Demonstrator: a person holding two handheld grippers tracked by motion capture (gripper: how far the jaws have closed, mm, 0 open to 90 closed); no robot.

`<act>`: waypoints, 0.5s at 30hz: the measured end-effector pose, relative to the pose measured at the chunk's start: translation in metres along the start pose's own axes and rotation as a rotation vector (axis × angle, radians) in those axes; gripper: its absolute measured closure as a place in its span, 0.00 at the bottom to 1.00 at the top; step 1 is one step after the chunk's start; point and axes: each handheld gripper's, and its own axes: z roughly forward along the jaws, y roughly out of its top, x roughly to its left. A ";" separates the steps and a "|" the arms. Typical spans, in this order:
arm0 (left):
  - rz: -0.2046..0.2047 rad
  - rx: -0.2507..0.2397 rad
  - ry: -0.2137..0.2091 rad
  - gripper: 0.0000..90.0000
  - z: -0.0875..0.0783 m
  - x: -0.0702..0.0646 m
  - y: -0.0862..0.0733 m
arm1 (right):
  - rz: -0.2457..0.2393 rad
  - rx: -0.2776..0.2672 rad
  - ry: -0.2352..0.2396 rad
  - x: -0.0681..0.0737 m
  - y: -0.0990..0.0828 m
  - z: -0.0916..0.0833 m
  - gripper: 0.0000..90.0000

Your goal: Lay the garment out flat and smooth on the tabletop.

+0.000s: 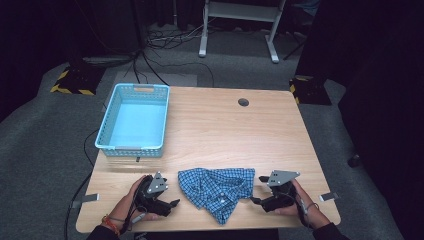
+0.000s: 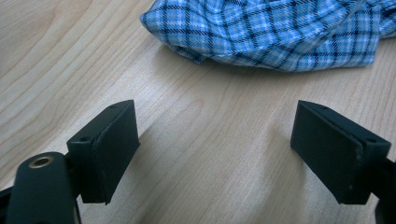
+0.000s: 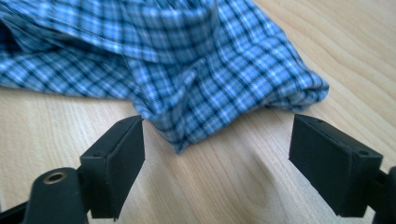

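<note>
Overhead, the checked blue shirt (image 1: 219, 190) lies crumpled near the table's (image 1: 225, 130) front edge, at six o'clock from its centre. The left gripper (image 1: 172, 203) waits at the shirt's nine o'clock, the right gripper (image 1: 254, 200) at its three o'clock, both just beside the cloth. An empty blue basket (image 1: 134, 121) sits well apart at ten o'clock, and nothing lies between it and the shirt

Along the left gripper, the jaws stand spread on bare wood, the shirt (image 2: 275, 32) lying ahead at twelve o'clock, untouched. I'd ease forward and low so one jaw slides under the fold

Along the right gripper, the jaws are spread too, with a pointed corner of shirt (image 3: 187, 93) reaching between them. Closing on that corner should give a firm pinch; grab several layers and it may bunch
</note>
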 end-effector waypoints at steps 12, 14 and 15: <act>0.001 0.000 0.000 0.17 0.000 0.000 0.000 | -0.026 -0.040 -0.003 0.012 0.019 -0.004 0.22; 0.000 0.000 0.000 0.17 0.000 0.000 0.000 | -0.029 -0.043 -0.001 0.014 0.022 -0.004 0.22; 0.000 0.000 0.000 0.17 0.000 0.000 0.000 | -0.031 -0.045 0.002 0.015 0.023 -0.004 0.22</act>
